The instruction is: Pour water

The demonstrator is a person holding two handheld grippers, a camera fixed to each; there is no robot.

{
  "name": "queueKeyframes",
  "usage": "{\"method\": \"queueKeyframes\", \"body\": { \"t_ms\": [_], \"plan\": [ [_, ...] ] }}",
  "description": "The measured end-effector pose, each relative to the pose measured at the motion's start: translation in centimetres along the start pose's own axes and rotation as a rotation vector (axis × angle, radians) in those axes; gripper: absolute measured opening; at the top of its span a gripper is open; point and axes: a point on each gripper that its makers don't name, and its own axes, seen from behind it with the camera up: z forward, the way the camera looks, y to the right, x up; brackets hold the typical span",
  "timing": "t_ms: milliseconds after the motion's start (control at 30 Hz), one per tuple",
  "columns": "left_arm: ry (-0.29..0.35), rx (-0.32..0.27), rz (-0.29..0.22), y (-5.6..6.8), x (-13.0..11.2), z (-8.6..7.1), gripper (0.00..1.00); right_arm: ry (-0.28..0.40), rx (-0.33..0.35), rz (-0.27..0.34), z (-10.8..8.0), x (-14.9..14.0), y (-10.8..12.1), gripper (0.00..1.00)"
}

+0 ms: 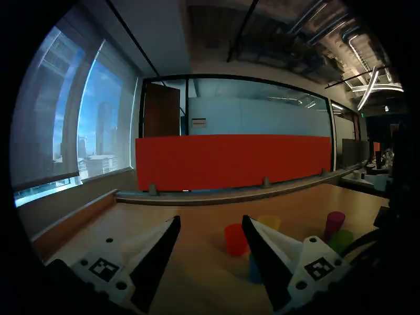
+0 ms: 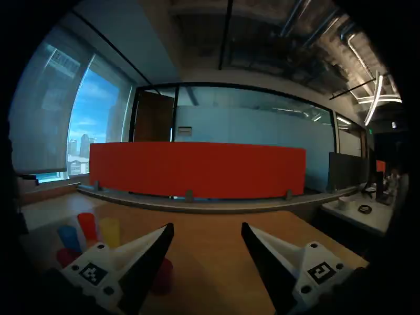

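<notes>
Cups (image 1: 235,239) upright on worktop (image 1: 205,262)
Spread and empty: left hand-held gripper (image 1: 210,218), right hand-held gripper (image 2: 207,226); every cup's long axis vertical.

No text is legible; the wall sign (image 1: 198,123) seems too blurred.

An open-plan office: a long wooden bench (image 1: 210,231) backed by a red divider (image 1: 233,161), a glass-walled room (image 1: 257,113) behind, monitors (image 2: 344,170) on neighbouring desks, exposed ceiling pipes (image 1: 336,26), and tall windows (image 1: 100,136) facing city towers.
</notes>
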Motion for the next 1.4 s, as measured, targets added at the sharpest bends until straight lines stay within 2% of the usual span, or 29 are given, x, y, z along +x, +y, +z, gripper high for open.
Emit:
{"method": "queueKeyframes", "body": {
  "t_ms": [167,400,667,900,1167,1400],
  "plan": [
    [0.040,0.038,0.002,-0.6,1.1,0.3,0.86,0.014,-0.022,-0.004,0.1,0.8,0.4,0.99],
    [0.075,0.079,0.002,-1.1,1.0,0.2,0.86,-0.008,-0.063,0.005,0.2,0.6,1.7,0.99],
    [0.080,0.099,0.029,-1.4,-1.4,0.3,0.86,-0.021,-0.127,0.015,-0.4,0.8,3.1,0.99],
    [0.076,0.119,0.035,-2.1,-3.4,0.5,0.86,-0.009,-0.142,0.021,-0.5,1.9,2.9,0.99],
    [0.081,0.125,0.023,-3.1,-5.0,1.0,0.86,-0.020,-0.164,0.016,-0.4,1.8,3.0,0.99],
    [0.047,0.135,0.029,-3.7,-6.8,1.1,0.86,-0.017,-0.165,0.003,-0.2,2.2,2.1,0.99]
  ]
}}
